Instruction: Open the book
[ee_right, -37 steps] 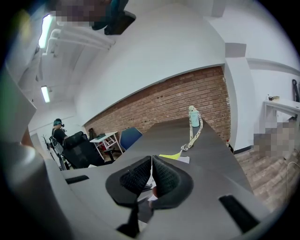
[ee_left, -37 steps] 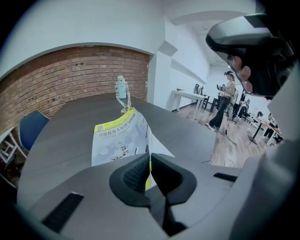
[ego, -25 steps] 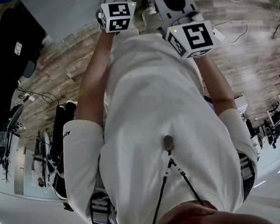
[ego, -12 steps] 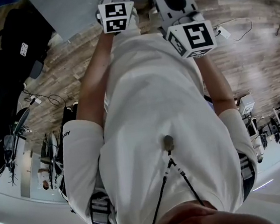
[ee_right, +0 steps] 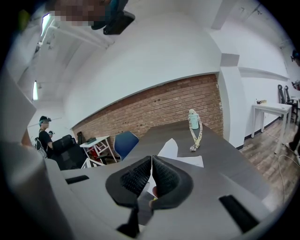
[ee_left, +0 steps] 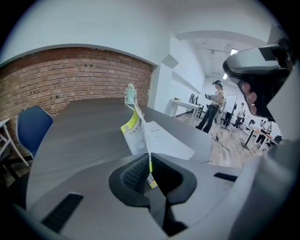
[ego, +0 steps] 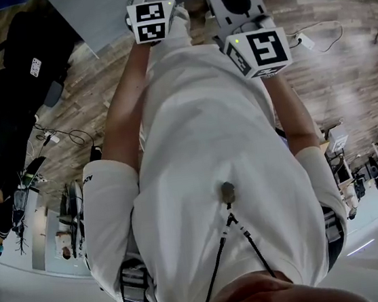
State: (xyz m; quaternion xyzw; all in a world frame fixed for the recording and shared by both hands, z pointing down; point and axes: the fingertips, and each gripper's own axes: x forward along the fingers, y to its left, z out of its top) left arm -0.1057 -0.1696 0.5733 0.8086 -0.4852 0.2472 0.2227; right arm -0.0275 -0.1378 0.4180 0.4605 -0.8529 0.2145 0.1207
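Book point(ee_left: 157, 140) sits partly open on the grey worktop point(ee_left: 79, 140), the left gripper point(ee_left: 150, 163) pinched tight on its yellow-edged leaf and the right gripper point(ee_right: 151, 168) clamped on a white page.

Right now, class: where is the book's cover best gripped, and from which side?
By its thin free edge, straight on from the near side: the cover stands raised, edge-on to the left hand-held gripper, whose jaws are shut on it.

My shirt point(ego: 213, 123) is white and short-sleeved, a black cord point(ego: 223, 251) hanging down it. My left tongs point(ee_left: 150, 164) and right tongs point(ee_right: 151, 174) are grey with black ribbed pads point(ee_left: 135, 174) and white marker cubes point(ego: 262, 49).
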